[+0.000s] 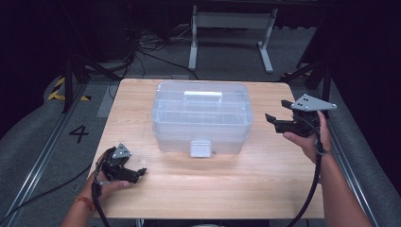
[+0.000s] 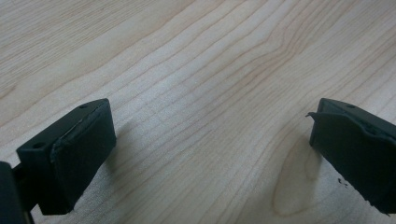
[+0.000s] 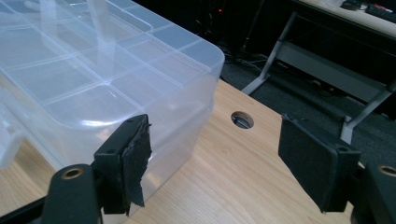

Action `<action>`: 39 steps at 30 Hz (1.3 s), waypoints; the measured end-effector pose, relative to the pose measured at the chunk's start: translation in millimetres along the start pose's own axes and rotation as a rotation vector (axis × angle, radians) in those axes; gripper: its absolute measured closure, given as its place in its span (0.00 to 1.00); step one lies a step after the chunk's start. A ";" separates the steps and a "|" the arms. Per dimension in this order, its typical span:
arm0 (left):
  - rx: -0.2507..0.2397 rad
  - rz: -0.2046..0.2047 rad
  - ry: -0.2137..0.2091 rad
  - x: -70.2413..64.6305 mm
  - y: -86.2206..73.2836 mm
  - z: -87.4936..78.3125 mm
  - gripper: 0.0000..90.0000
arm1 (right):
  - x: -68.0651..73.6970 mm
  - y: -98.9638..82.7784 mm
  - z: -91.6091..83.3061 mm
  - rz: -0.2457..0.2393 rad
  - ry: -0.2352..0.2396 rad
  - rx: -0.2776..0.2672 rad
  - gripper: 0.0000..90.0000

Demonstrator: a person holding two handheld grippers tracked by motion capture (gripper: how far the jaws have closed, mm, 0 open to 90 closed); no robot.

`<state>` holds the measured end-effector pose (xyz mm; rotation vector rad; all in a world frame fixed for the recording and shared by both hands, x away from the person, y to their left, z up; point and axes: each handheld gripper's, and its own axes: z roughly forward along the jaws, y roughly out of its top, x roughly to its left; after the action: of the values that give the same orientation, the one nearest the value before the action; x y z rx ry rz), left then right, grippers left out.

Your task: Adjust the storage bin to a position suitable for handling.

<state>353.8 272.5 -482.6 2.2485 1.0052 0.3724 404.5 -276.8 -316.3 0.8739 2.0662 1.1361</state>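
The right claw (image 1: 276, 117) is standing wide with nothing between its black jaws, held up above the right side of the counter (image 1: 142, 118) in the person's right hand (image 1: 307, 139). In the right gripper view its jaws are framing the near corner of the clear plastic box (image 3: 93, 74), apart from it, with bare wood lying between them. A round hole (image 3: 242, 120) in the countertop is sitting just past that corner. A grey three-cornered plate (image 1: 313, 103) is riding on top of the claw, and a cable (image 1: 314, 179) is trailing down along the forearm.

The clear plastic box (image 1: 201, 116) is sitting in the middle of the counter, lid down, with a white handle (image 1: 203, 96) on top and a white latch (image 1: 200, 148) on the side facing the person. Its lid is showing a grid of compartments.

The left claw (image 1: 137, 174) is lying low at the near left corner of the counter, in the left hand (image 1: 106, 182), well apart from the box. Its jaws are also standing wide, and in the left gripper view bare wood grain (image 2: 210, 93) is showing between them.

Beyond the counter, a white table frame (image 1: 231, 28) and loose cables (image 1: 142, 52) are lying on the grey floor. Nothing is standing between either claw and the box.
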 end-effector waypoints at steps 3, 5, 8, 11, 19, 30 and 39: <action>0.000 0.000 -0.002 0.1 0.0 0.0 0.01 | 2.1 3.6 3.5 -0.009 0.008 0.001 0.29; -0.001 0.000 -0.001 0.0 0.0 0.0 0.01 | 4.9 9.2 7.2 -0.015 0.020 -0.004 0.29; 0.000 0.000 0.000 0.0 0.0 0.0 0.01 | 7.6 14.5 10.7 -0.015 0.034 -0.007 0.29; 0.000 0.000 0.000 0.0 0.0 0.0 0.01 | 10.1 19.3 14.9 -0.019 0.043 -0.007 0.29; 0.000 0.000 0.000 0.0 0.0 0.0 0.01 | 17.6 31.6 28.5 -0.037 0.068 0.002 0.30; 0.000 0.000 -0.001 0.1 0.1 0.1 0.01 | 26.3 44.9 48.1 -0.045 0.104 0.019 0.31; 0.002 0.002 -0.002 0.2 0.2 0.1 0.01 | 32.5 53.9 62.6 -0.058 0.127 0.026 0.31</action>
<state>354.1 272.5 -482.5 2.2508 1.0028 0.3701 446.8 -199.9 -303.1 0.7660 2.1996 1.1622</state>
